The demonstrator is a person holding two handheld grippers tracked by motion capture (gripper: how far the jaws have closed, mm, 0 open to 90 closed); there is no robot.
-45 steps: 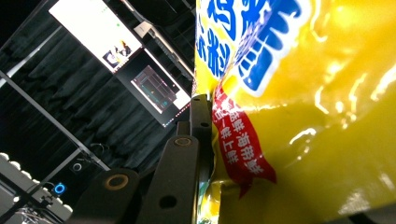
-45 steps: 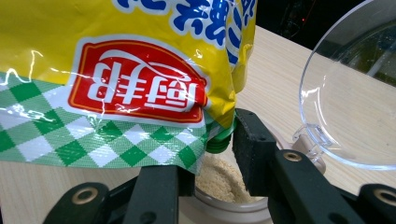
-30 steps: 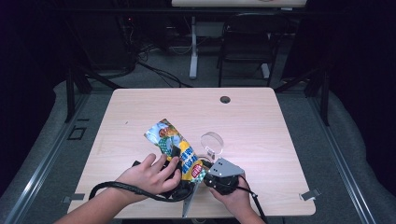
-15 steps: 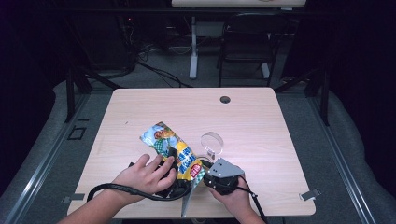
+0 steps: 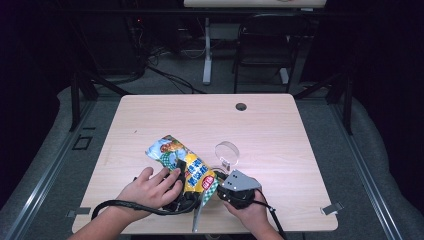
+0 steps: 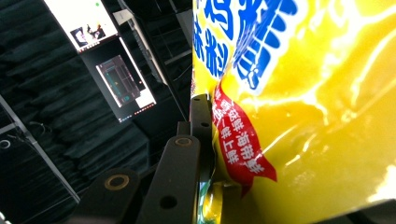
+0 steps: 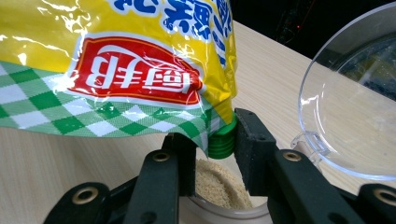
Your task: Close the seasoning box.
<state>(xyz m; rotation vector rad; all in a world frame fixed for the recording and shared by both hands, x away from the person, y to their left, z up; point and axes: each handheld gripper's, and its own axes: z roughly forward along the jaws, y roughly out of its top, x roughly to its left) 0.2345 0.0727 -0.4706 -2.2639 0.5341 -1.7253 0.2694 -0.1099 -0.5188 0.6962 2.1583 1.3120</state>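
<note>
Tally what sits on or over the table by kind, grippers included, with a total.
Grippers: 2, left and right
Pouches: 1, yellow pouch with a green cap
Clear lids: 1
Containers of granules: 1
Total: 5

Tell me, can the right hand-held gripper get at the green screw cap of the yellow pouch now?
Probably yes: the right hand-held gripper already has its jaws on either side of the green screw cap of the yellow pouch, with nothing between.
</note>
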